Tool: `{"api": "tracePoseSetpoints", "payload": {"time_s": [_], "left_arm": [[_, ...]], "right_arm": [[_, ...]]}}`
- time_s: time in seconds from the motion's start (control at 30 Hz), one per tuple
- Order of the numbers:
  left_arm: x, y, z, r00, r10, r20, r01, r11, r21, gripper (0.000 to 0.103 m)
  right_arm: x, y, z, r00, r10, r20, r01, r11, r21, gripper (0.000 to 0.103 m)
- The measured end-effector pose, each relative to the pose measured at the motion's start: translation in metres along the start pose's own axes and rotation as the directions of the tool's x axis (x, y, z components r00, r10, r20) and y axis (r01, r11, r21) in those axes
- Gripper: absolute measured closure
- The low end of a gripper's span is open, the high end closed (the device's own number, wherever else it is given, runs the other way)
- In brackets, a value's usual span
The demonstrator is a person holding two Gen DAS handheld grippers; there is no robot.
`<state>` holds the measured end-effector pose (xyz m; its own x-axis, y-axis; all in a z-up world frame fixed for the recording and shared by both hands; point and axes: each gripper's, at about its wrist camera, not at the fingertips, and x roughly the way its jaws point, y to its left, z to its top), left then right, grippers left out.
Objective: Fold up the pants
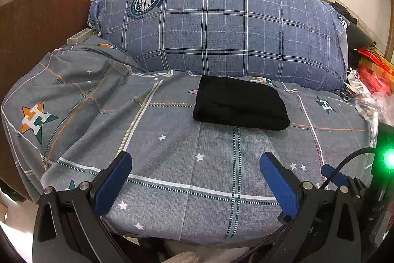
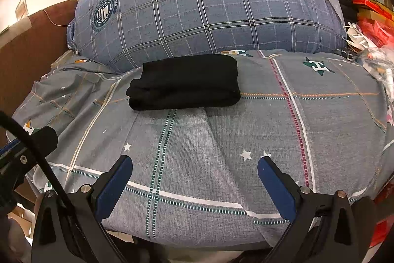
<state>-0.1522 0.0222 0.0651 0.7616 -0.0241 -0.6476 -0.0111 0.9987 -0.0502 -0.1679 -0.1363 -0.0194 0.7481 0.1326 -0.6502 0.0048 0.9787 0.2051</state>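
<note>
Pants [image 1: 240,102] [image 2: 184,81] folded into a compact black rectangle, flat on the bed [image 1: 172,164] [image 2: 246,127], just in front of the big plaid pillow [image 1: 221,21] [image 2: 209,4]. Long axis runs left-right across the bed, roughly parallel to the pillow's front edge. In the right wrist view the stacked layers show at the left end; right end is a smooth edge. In the left wrist view the bundle sits a bit skewed, right end nearer the camera.

Left to right: brown headboard [image 1: 37,28] at far left, star-print sheet, pants about mid-bed, red clutter [image 1: 371,70] off the right edge.

Left tool [image 1: 195,164]: fingers wide apart, nothing between them, over the near edge of the bed, well apart from the pants.

Right tool [image 2: 194,168]: fingers also wide apart, holding nothing, near edge of the bed, pants well ahead and slightly left of centre. Left tool's body shows at that view's left edge.
</note>
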Motion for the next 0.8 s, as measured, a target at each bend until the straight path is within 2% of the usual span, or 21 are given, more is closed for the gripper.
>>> {"api": "tracePoseSetpoints", "payload": {"time_s": [0.33,0.53,0.67,0.8], "left_arm": [[0.008,-0.001,-0.002,1.0,-0.009,-0.024,0.009,1.0,0.001,0.0],[0.023,0.01,-0.006,0.996,-0.046,-0.076,0.042,0.998,-0.055,0.0],[0.047,0.02,-0.015,0.986,-0.069,-0.154,0.053,0.993,-0.106,0.0],[0.07,0.026,-0.027,0.975,-0.051,-0.218,0.026,0.993,-0.118,0.0]], "right_arm": [[0.005,0.002,-0.002,1.0,0.005,-0.018,-0.006,1.0,-0.004,0.0],[0.01,0.0,-0.004,0.999,0.007,-0.038,-0.007,1.0,0.009,0.0],[0.016,-0.003,-0.006,0.998,0.011,-0.058,-0.01,1.0,0.023,0.0],[0.027,-0.007,-0.011,0.996,-0.001,-0.087,0.003,1.0,0.028,0.0]]}}
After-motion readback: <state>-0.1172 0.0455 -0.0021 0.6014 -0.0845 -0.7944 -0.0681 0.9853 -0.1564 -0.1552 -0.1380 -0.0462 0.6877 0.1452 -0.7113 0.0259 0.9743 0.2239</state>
